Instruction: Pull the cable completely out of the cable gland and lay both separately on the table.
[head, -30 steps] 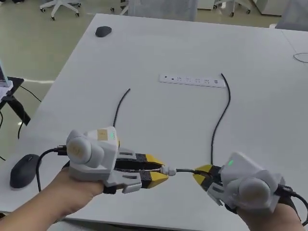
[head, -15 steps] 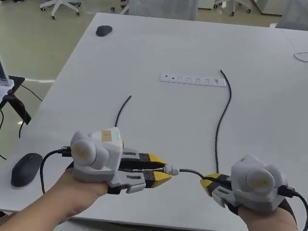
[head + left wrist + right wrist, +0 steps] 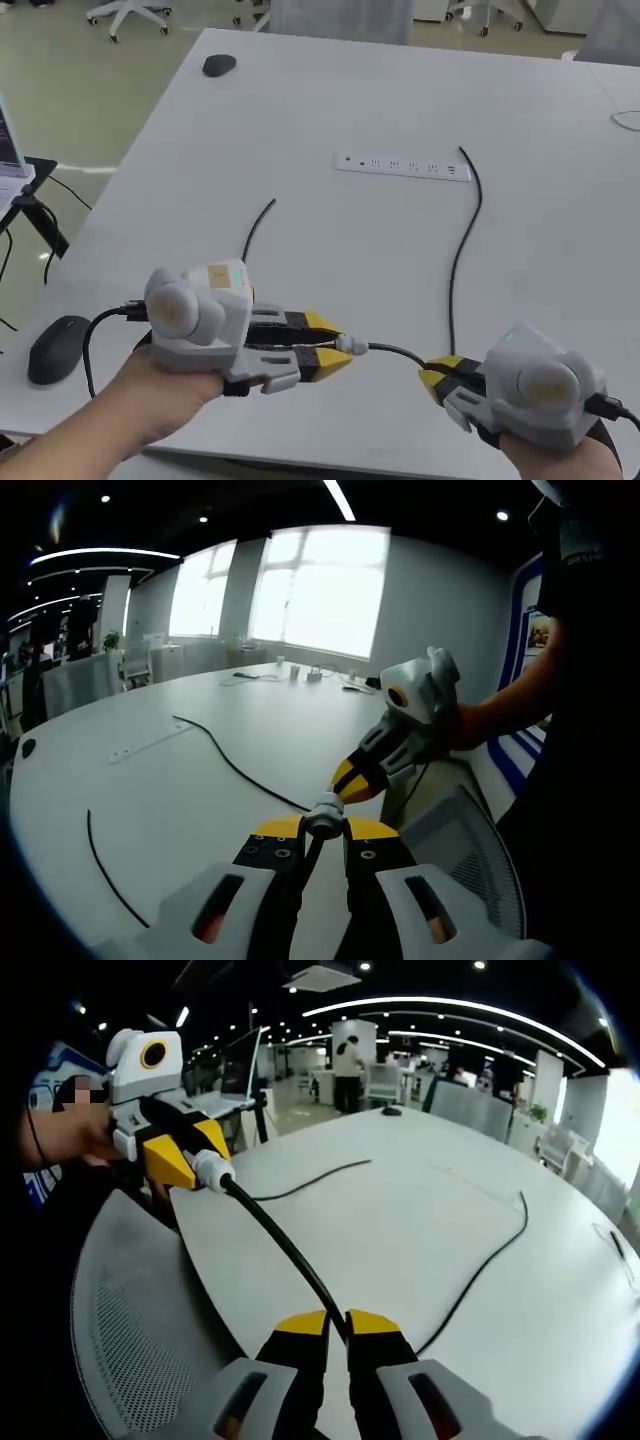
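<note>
Left gripper (image 3: pixel 336 346) is holding the cable gland (image 3: pixel 351 346) between its yellow tips, jaws closed narrow on the small pale body, which is sticking out just past the tips. In the left gripper view the cable gland (image 3: pixel 324 815) is sitting right at the tip line, jaws pinched on either side of it. Right gripper (image 3: pixel 433 372) is clamping the black cable (image 3: pixel 395 351), jaws nearly together with only the cable between them. In the right gripper view the cable (image 3: pixel 290 1250) is running up from the jaws to the gland (image 3: pixel 207 1170), which is gripped by the left gripper (image 3: pixel 190 1165). The cable is entering the gland, so the two are not separated. A short slack span is hanging between the grippers, which are being held near each other over the near edge of the white table (image 3: pixel 330 110), gland and span off the surface. Past the right gripper a black line is lying on the table, curving away to end close to the white power strip (image 3: pixel 402 167); it is probably the same cable's tail, though the join is hidden behind the gripper. A second, shorter black cable (image 3: pixel 255 228) is lying loose ahead of the left gripper. A dark mouse (image 3: pixel 55 348) is resting at the left edge, another (image 3: pixel 218 65) at the far corner.
</note>
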Motion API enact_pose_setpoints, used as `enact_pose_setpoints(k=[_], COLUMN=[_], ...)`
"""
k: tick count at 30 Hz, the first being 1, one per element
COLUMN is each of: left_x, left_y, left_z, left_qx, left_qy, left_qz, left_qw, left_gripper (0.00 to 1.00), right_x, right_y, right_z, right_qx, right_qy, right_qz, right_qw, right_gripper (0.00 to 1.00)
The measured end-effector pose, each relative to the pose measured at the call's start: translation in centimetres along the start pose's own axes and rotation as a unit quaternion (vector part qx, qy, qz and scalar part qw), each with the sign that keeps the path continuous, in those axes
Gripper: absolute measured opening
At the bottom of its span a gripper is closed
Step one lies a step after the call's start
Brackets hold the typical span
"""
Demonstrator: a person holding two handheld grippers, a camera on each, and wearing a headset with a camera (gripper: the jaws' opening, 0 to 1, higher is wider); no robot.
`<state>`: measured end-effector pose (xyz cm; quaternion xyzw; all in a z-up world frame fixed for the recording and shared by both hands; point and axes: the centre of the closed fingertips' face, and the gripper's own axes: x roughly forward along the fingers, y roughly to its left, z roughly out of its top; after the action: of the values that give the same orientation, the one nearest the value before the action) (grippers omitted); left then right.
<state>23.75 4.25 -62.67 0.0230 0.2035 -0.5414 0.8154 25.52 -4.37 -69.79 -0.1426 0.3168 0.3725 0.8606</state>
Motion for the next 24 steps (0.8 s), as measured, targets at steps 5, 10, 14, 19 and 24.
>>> enact_pose_setpoints(k=[5,10,14,19,24], left_x=[0.1,0.3,0.5,0.5,0.5], left_y=[0.2,0.1,0.0,0.1,0.0], left_z=[0.2,0.3,0.2,0.1,-0.1], left_qx=[0.0,-0.001,0.0,-0.004,-0.004], left_qy=[-0.001,0.001,0.003,0.006,0.011], left_qz=[0.0,0.0,-0.002,0.004,0.001], left_qw=[1.0,1.0,1.0,1.0,0.9999], left_gripper=[0.15,0.15,0.15,0.15,0.15], right_x=[-0.6,-1.3,-1.1,-0.7,-0.7], right_y=[-0.1,1.4,3.2,4.7,5.2], right_z=[0.5,3.0,4.9,6.3,6.7], right_qx=[-0.023,-0.094,-0.145,-0.186,-0.213], right_qy=[0.003,-0.016,-0.022,-0.023,-0.022], right_qz=[-0.014,-0.01,0.002,-0.002,-0.002], right_qw=[0.9996,0.9954,0.9892,0.9823,0.9769], right_gripper=[0.08,0.12,0.12,0.09,0.06])
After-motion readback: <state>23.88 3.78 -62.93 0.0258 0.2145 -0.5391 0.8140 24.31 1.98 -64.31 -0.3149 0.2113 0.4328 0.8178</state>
